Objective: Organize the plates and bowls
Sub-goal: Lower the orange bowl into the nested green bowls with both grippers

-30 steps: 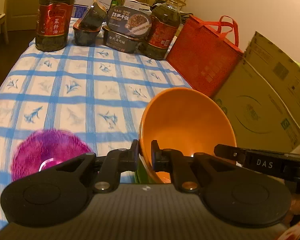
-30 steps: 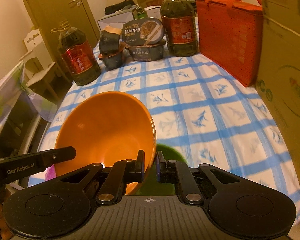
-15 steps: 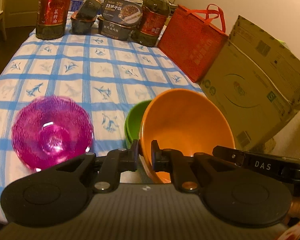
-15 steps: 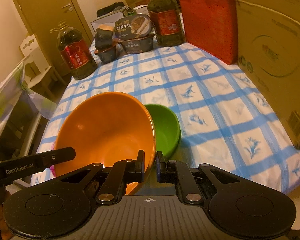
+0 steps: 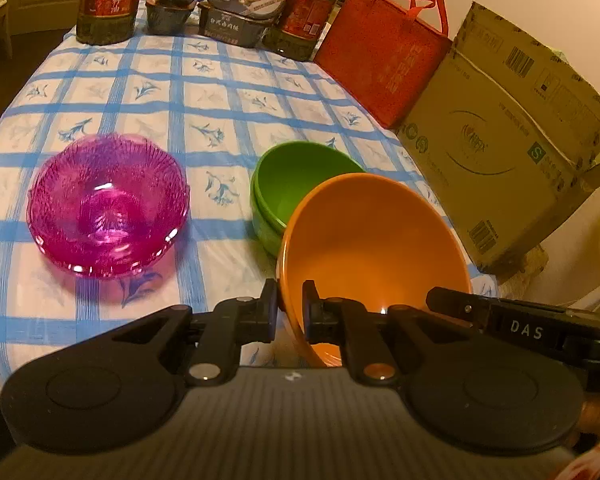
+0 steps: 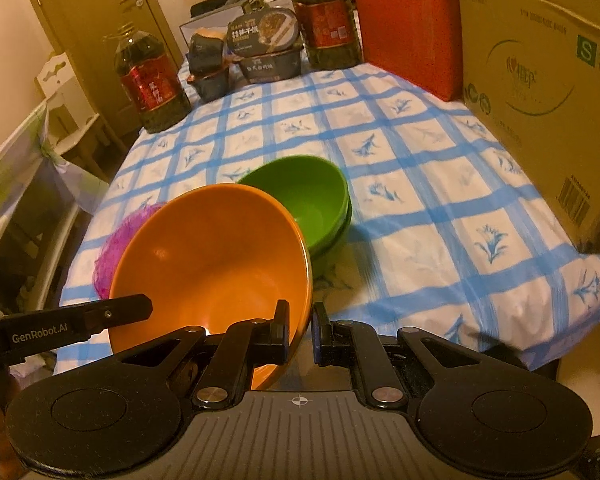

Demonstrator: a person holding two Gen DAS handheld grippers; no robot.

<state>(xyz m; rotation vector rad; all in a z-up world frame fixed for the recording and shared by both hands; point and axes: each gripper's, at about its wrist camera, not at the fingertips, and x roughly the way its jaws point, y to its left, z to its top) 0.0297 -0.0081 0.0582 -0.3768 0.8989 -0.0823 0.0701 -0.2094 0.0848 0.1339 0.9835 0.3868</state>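
Nearest: I am holding the orange bowl (image 5: 374, 248) tilted above the bench (image 5: 204, 92), left hand-held gripper (image 5: 290, 306) and right hand-held gripper (image 6: 301, 326) each clenching opposite rims. Just beyond it: green bowls (image 6: 300, 196), stacked. Left of them: pink glass bowl (image 5: 108, 204). Farthest: oil bottles (image 6: 150, 80).

two oil bottles (image 6: 153, 80), a red bag (image 5: 380, 56) and a cardboard box (image 5: 500, 140) edge the checked cloth (image 6: 400, 160).

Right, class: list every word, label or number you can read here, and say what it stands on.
"DAS": right gripper arm.
"GenRobot.AI": left gripper arm.
"S": cardboard box.
Oil bottle label, food tray lid, red bag print: Chinese, too blurred to read.
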